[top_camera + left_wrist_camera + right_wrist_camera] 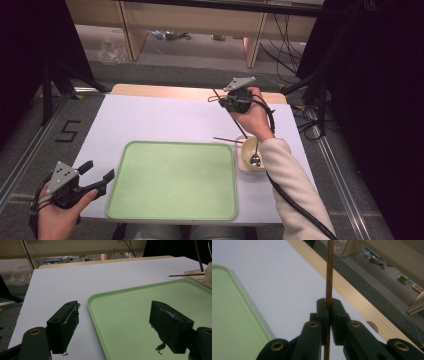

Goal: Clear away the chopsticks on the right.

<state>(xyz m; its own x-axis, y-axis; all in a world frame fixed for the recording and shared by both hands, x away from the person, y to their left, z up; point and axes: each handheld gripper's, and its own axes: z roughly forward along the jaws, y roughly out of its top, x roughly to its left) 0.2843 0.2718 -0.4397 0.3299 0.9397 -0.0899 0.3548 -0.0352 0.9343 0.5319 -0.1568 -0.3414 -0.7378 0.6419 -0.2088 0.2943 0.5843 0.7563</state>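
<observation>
Above the table's far right, the right gripper (235,102) pinches a thin wooden chopstick (329,272) mid-shaft; it looks light, stiff and prone to pivot. The left gripper (120,322) waits spread.

Thin brown wooden chopstick (329,272), straight, clamped near one end between closed jaws of right gripper (235,100); raised off the table, slanting down from gripper toward the near right. Second chopstick (227,140), same make, lying flat, tip resting across a small tray beside cream bowl (246,151) holding metal spoon (255,159), right of green tray (172,215).
</observation>
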